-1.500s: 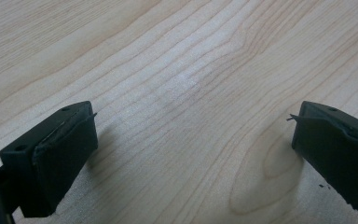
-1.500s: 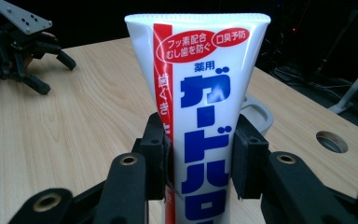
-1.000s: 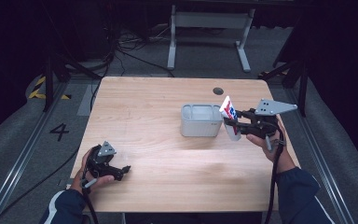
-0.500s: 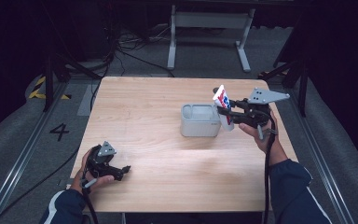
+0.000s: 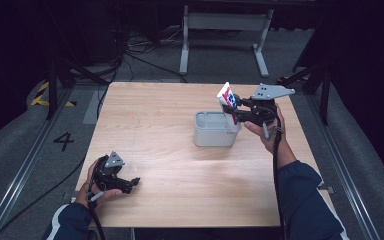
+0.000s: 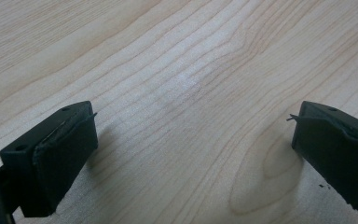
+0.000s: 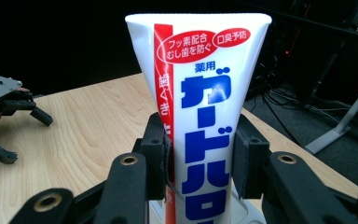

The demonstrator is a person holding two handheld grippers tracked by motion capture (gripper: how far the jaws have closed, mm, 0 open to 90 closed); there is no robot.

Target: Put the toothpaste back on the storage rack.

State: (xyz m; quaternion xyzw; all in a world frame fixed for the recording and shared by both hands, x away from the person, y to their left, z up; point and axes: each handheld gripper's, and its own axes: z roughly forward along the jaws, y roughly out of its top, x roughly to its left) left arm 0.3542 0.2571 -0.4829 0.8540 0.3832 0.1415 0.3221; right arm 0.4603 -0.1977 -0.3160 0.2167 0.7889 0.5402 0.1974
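Observation:
A white toothpaste tube (image 5: 227,98) with red and blue print stands upright between the jaws of my right gripper (image 5: 236,111), which is shut on it just above the right end of a grey rectangular box (image 5: 215,131). In the right gripper view the tube (image 7: 200,121) fills the middle, pinched by both pads (image 7: 156,156), with the box's pale rim (image 7: 249,215) below. My left gripper (image 5: 127,184) rests near the table's front left corner, jaws wide open over bare wood. The left gripper view shows its fingertips (image 6: 58,156) far apart and my left gripper (image 6: 186,154) holding nothing.
The wooden table (image 5: 155,125) has bare room between the box and the left hand. The left hand and its gripper (image 7: 4,112) appear far off in the right gripper view. A white stand (image 5: 225,30) and cables lie on the floor behind.
My right gripper has carried the tube leftward and slightly up, from beside the box's right side to over its right end. The left gripper has stayed put.

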